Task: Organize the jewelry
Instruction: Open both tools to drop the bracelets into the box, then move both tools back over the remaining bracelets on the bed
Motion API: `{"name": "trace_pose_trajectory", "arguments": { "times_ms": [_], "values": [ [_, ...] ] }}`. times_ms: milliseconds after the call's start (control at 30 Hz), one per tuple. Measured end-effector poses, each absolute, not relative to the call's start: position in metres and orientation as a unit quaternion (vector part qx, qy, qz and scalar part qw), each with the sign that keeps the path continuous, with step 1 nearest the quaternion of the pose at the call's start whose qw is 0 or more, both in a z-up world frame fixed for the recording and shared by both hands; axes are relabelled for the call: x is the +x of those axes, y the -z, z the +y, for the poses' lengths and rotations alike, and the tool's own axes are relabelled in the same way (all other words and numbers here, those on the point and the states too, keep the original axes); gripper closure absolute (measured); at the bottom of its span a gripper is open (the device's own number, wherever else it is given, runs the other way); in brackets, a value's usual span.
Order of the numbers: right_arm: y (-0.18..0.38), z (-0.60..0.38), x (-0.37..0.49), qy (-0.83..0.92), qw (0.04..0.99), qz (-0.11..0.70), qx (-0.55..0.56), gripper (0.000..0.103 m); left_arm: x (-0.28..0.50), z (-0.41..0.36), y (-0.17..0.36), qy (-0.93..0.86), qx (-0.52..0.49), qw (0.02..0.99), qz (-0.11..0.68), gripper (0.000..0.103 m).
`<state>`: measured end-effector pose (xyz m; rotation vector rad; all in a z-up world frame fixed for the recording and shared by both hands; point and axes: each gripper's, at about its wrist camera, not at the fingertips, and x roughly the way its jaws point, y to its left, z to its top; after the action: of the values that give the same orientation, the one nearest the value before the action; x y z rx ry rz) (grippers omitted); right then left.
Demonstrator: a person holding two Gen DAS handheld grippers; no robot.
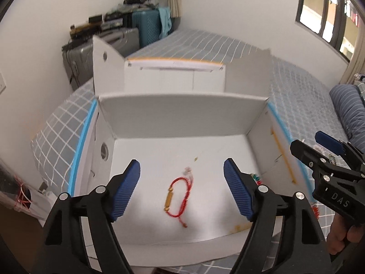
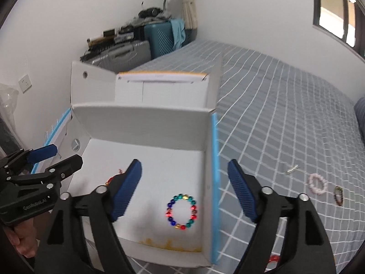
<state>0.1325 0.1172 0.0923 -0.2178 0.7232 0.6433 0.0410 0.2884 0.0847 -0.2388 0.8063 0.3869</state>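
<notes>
**Both grippers spread above the white box, two bracelets lying inside**

Left wrist view: the left gripper (image 1: pixel 181 189) hangs over an open white cardboard box (image 1: pixel 182 114) that stands on a bed with a grey cover with white grid lines (image 1: pixel 296 96). Its two blue ribbed pads (image 1: pixel 127 189) stand wide apart and nothing is between them. Below the gap, on the white floor of the box, lies a red cord bracelet with a gold tube bead (image 1: pixel 176 199); it touches no pad. At the right edge the right gripper (image 1: pixel 319 150) appears from the side, over the right wall of the box, with a hand (image 1: pixel 342 239) under it. Behind the box, suitcases (image 1: pixel 127 38) stand against the wall.

Right wrist view: the right gripper (image 2: pixel 184 189) is also spread wide and empty. Under it, near the right wall of the same box (image 2: pixel 141 123), lies a round bracelet of many-coloured glossy beads (image 2: pixel 181 211), flat on the floor and free of the pads. The left gripper (image 2: pixel 54 157) shows at the left edge, and a small part of the red bracelet (image 2: pixel 110 179) shows behind the left pad. On the bed cover (image 2: pixel 285 114), well apart from the box, lie a pale pink bead bracelet (image 2: pixel 317 183), a dark bead bracelet (image 2: pixel 338 195) just beside it, and a small silver piece (image 2: pixel 292 169).
</notes>
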Motion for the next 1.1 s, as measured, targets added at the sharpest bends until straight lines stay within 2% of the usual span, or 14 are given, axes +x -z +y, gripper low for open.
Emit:
{"name": "trace_pose_trajectory", "arguments": {
  "times_ms": [100, 333, 700, 1100],
  "values": [
    [-0.103, 0.098, 0.133, -0.3, 0.888, 0.335, -0.095, 0.017, 0.043, 0.274, -0.097, -0.181, -0.11, 0.905, 0.369, 0.015],
    [-0.116, 0.049, 0.137, -0.268, 0.908, 0.314, -0.077, 0.008, 0.046, 0.237, -0.117, -0.166, -0.106, 0.921, 0.335, 0.006],
    [-0.114, -0.042, 0.144, -0.194, 0.929, 0.31, -0.055, 0.008, 0.071, 0.162, -0.116, -0.106, -0.08, 0.934, 0.331, 0.006],
    [-0.082, -0.145, 0.139, -0.11, 0.937, 0.331, -0.036, 0.008, 0.095, 0.081, -0.08, -0.029, -0.044, 0.93, 0.363, 0.006]
  ]
}}
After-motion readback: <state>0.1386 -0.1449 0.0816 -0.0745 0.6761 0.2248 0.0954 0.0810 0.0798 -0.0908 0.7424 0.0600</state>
